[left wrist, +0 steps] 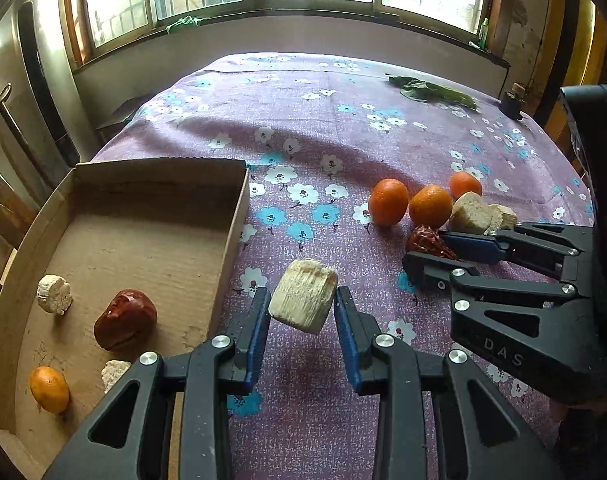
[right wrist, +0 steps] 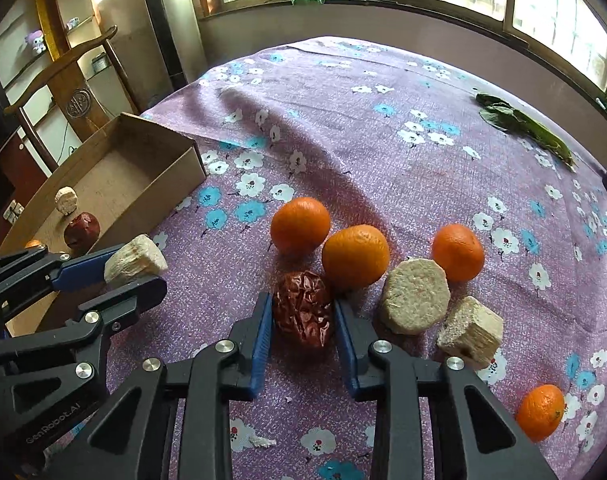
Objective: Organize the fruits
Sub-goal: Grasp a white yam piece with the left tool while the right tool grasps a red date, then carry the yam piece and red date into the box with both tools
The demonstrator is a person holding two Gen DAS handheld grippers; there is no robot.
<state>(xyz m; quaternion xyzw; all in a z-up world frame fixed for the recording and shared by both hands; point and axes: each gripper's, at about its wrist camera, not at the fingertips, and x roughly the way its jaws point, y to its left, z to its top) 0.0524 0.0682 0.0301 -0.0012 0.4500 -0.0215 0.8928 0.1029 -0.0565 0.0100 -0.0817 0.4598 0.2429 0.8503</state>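
My left gripper (left wrist: 302, 304) is shut on a pale fibrous chunk (left wrist: 303, 301) and holds it above the purple floral cloth, just right of the cardboard box (left wrist: 239, 200); it also shows in the right wrist view (right wrist: 133, 268). The box holds a red date (left wrist: 125, 319), an orange (left wrist: 49, 389) and two pale chunks (left wrist: 54, 294). My right gripper (right wrist: 302, 312) has its jaws on both sides of a wrinkled red date (right wrist: 303, 308) on the cloth, touching it. Three oranges (right wrist: 355, 257) and two pale chunks (right wrist: 415, 296) lie just beyond it.
A further orange (right wrist: 540, 412) lies at the right near the table edge. Green leaves (right wrist: 523, 124) and a small dark jar (left wrist: 513, 102) sit at the far right. A wooden chair (right wrist: 75, 92) stands left of the table. Windows run along the far wall.
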